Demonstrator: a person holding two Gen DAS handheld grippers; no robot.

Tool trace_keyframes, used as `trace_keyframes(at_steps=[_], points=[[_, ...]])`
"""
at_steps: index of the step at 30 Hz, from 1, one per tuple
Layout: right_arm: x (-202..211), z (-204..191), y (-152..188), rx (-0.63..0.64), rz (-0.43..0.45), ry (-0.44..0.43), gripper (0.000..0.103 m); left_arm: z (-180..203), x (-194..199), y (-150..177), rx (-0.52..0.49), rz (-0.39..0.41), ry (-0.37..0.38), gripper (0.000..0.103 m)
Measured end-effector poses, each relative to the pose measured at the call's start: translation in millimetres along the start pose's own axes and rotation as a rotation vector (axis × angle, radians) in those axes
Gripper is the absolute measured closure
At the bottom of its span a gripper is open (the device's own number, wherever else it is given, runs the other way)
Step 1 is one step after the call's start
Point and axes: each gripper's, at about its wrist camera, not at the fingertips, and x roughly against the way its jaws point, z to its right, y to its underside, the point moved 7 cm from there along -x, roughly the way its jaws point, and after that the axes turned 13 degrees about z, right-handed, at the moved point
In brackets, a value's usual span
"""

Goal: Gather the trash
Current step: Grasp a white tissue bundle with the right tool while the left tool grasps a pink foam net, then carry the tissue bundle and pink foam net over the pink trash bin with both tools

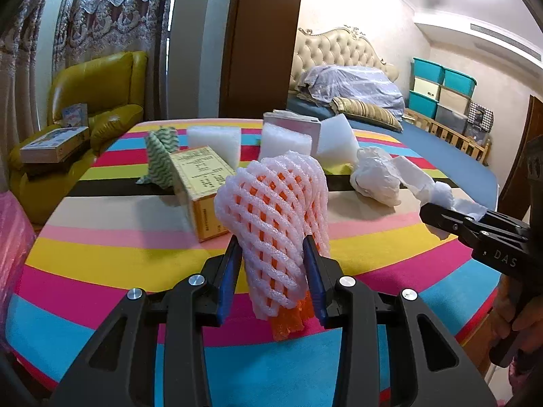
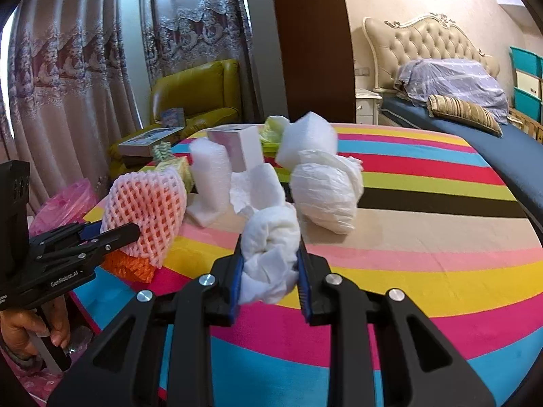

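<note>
My left gripper (image 1: 273, 247) is shut on a pink foam fruit net (image 1: 271, 210) with an orange net (image 1: 288, 322) under it, held above the striped table (image 1: 101, 257). The same left gripper (image 2: 130, 232) and pink net (image 2: 146, 210) show at the left of the right wrist view. My right gripper (image 2: 269, 254) is shut on a crumpled white paper towel (image 2: 271, 247); that gripper (image 1: 431, 213) and the towel (image 1: 437, 193) appear at the right edge of the left wrist view. On the table lie a white plastic bag (image 2: 322, 193), a yellow carton (image 1: 200, 183) and white foam pieces (image 1: 210, 139).
A green-patterned cloth (image 1: 161, 151) and a white box (image 1: 295, 125) lie at the table's far side. A yellow armchair (image 1: 101, 101) with boxes stands at the far left, a bed (image 2: 475, 129) at the right. A pink plastic bag (image 2: 64, 203) sits beside the table's left edge.
</note>
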Motion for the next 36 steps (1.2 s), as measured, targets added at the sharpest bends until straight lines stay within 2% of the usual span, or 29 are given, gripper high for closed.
trace_keyframes(at_steps=[11, 22, 36], points=[[-8, -39, 4, 0.049, -0.019, -0.082, 0.077, -24, 28, 1, 0.028, 0.032, -0.047, 0.068], [-19, -86, 1, 0.094, -0.032, -0.173, 0.077, -79, 66, -1, 0.087, 0.072, -0.156, 0.068], [-45, -201, -1, 0.230, -0.053, -0.378, 0.077, -167, 132, -13, 0.158, 0.151, -0.319, 0.068]])
